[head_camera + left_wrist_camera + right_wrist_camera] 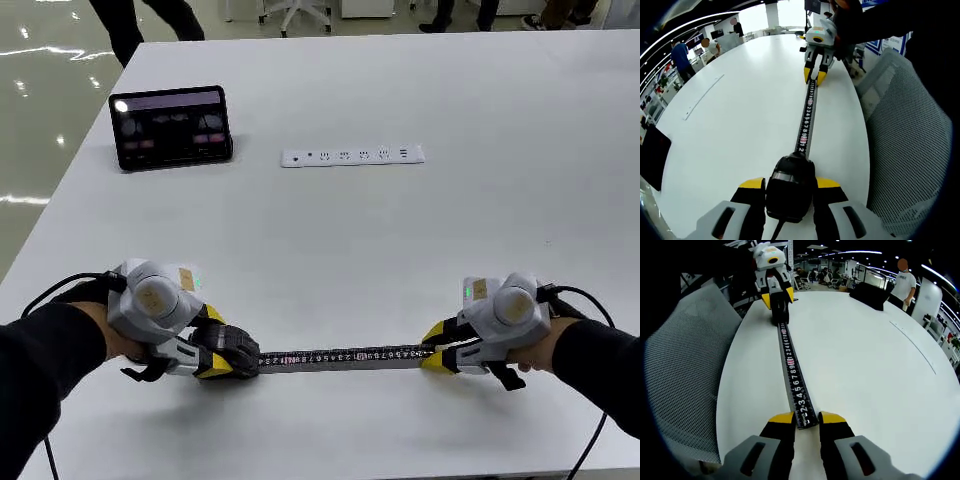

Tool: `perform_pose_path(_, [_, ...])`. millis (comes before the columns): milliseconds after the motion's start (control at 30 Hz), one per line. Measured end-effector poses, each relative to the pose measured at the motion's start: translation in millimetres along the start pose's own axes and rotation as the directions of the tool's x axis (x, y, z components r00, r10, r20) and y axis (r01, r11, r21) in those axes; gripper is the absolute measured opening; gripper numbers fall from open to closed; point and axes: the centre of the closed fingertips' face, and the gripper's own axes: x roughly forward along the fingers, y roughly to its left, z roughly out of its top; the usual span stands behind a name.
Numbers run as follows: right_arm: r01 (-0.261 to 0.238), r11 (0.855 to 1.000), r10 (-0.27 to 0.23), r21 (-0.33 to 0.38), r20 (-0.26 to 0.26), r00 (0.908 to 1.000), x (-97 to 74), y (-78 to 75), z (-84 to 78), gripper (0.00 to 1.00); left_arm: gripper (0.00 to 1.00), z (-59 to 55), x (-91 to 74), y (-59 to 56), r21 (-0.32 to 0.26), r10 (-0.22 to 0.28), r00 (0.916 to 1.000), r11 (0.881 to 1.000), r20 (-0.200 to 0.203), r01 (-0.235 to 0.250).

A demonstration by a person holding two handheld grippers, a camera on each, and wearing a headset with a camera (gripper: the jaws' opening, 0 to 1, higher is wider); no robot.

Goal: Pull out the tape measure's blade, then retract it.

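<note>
A black tape measure case [234, 352] lies on the white table [420, 230] near its front edge. My left gripper [222, 344] is shut on it, and the case [790, 187] sits between that gripper's [790, 184] yellow-tipped jaws. The numbered blade [345, 355] is drawn out flat to the right along the table. My right gripper [431, 348] is shut on the blade's far end. The blade [792, 367] runs from my right gripper [807, 419] to the left gripper [774, 295] opposite. The right gripper [816, 75] stands at the far end of the blade [807, 112].
A dark tablet [172, 127] stands propped at the back left of the table. A white power strip [352, 156] lies mid-table behind the blade. A grey mesh chair [910, 140] is close to the table's front edge. People stand in the room beyond.
</note>
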Motion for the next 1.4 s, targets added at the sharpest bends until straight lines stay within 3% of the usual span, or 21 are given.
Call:
perform_pose_path(133, [0.033, 0.999, -0.034, 0.003, 0.015, 0.9993, -0.8, 4.2, 2.7, 0.19, 0.38, -10.8, -0.5, 1.1, -0.029, 0.019, 0.9995, 0.999, -0.025, -0.019])
perform_pose_path(233, [0.059, 0.998, -0.060, 0.023, 0.037, 0.9975, -3.0, 6.9, 5.1, 0.25, 0.44, -16.1, -2.8, 3.0, -0.108, 0.048, 0.9988, 0.993, 0.009, -0.047])
perform_pose_path(300, [0.079, 0.995, -0.083, 0.063, 0.054, 0.9951, -6.6, 7.0, 5.5, 0.27, 0.56, -23.3, -7.3, 13.0, -0.188, 0.100, 0.9949, 0.978, 0.016, -0.095])
perform_pose_path(333, [0.079, 0.992, -0.086, 0.094, 0.073, 0.9936, -9.4, 8.6, 6.7, 0.28, 0.62, -27.6, -10.6, 16.1, -0.244, 0.123, 0.9923, 0.963, 0.017, -0.115])
perform_pose_path(400, [0.091, 0.989, -0.100, 0.114, 0.078, 0.9919, -14.7, 8.1, 4.8, 0.31, 0.69, -29.8, -15.6, 18.7, -0.304, 0.142, 0.9889, 0.945, 0.042, -0.123])
perform_pose_path(467, [0.120, 0.984, -0.131, 0.130, 0.083, 0.9879, -22.6, 5.4, 1.7, 0.35, 0.76, -28.4, -23.5, 23.3, -0.372, 0.182, 0.9787, 0.919, 0.095, -0.134])
perform_pose_path(500, [0.138, 0.980, -0.151, 0.141, 0.090, 0.9843, -29.1, 3.7, 0.2, 0.37, 0.80, -28.5, -28.9, 27.0, -0.403, 0.214, 0.9694, 0.903, 0.120, -0.149])
perform_pose_path(567, [0.162, 0.973, -0.179, 0.164, 0.096, 0.9792, -38.3, 0.9, -3.2, 0.42, 0.88, -31.4, -36.0, 29.1, -0.453, 0.248, 0.9594, 0.877, 0.135, -0.163])
perform_pose_path(600, [0.172, 0.970, -0.192, 0.174, 0.102, 0.9761, -44.9, 0.5, -5.7, 0.45, 0.88, -32.9, -40.3, 28.7, -0.461, 0.257, 0.9546, 0.873, 0.151, -0.162])
perform_pose_path(633, [0.185, 0.966, -0.206, 0.180, 0.108, 0.9726, -49.6, -0.1, -7.0, 0.49, 0.89, -34.4, -43.7, 32.5, -0.450, 0.289, 0.9442, 0.872, 0.158, -0.192])
perform_pose_path(667, [0.207, 0.959, -0.231, 0.194, 0.108, 0.9671, -56.6, -1.3, -10.7, 0.52, 0.92, -37.0, -49.1, 37.4, -0.454, 0.340, 0.9256, 0.859, 0.165, -0.235])
perform_pose_path(700, [0.218, 0.954, -0.243, 0.204, 0.105, 0.9644, -60.5, -1.6, -14.3, 0.55, 0.97, -38.3, -51.8, 38.3, -0.472, 0.360, 0.9168, 0.847, 0.173, -0.243])
perform_pose_path(733, [0.227, 0.952, -0.252, 0.207, 0.103, 0.9622, -64.1, -1.4, -17.4, 0.58, 0.99, -40.3, -54.1, 35.5, -0.496, 0.359, 0.9168, 0.837, 0.175, -0.233])
perform_pose_path(767, [0.242, 0.946, -0.268, 0.215, 0.099, 0.9583, -69.6, -0.5, -21.6, 0.60, 1.00, -39.3, -56.9, 32.9, -0.524, 0.362, 0.9098, 0.825, 0.202, -0.212])
perform_pose_path(800, [0.256, 0.940, -0.283, 0.225, 0.098, 0.9540, -73.4, -0.3, -24.3, 0.62, 1.00, -40.6, -59.1, 31.8, -0.535, 0.369, 0.9057, 0.818, 0.209, -0.210])
perform_pose_path(833, [0.279, 0.928, -0.310, 0.246, 0.096, 0.9458, -78.8, -1.0, -28.7, 0.65, 1.00, -46.0, -63.2, 35.3, -0.537, 0.409, 0.8910, 0.805, 0.197, -0.251])
perform_pose_path(900, [0.301, 0.913, -0.338, 0.274, 0.097, 0.9361, -85.2, 0.6, -34.4, 0.69, 1.00, -51.4, -66.2, 32.7, -0.551, 0.420, 0.8865, 0.795, 0.195, -0.255])
perform_pose_path(1033, [0.340, 0.888, -0.383, 0.310, 0.091, 0.9191, -98.0, 7.1, -49.7, 0.72, 1.00, -63.9, -74.2, 28.1, -0.607, 0.463, 0.8634, 0.750, 0.201, -0.261])
perform_pose_path(1167, [0.356, 0.863, -0.408, 0.357, 0.079, 0.9096, -108.1, 12.5, -63.4, 0.78, 1.00, -76.9, -80.2, 22.4, -0.624, 0.484, 0.8517, 0.733, 0.200, -0.270])
perform_pose_path(1200, [0.363, 0.857, -0.416, 0.367, 0.075, 0.9062, -112.2, 14.3, -66.2, 0.80, 1.00, -79.2, -83.2, 21.4, -0.619, 0.494, 0.8455, 0.733, 0.202, -0.281])
perform_pose_path(1400, [0.381, 0.834, -0.445, 0.398, 0.079, 0.8921, -129.1, 21.9, -75.1, 0.93, 1.00, -85.8, -98.1, 18.4, -0.611, 0.515, 0.8330, 0.732, 0.203, -0.303])
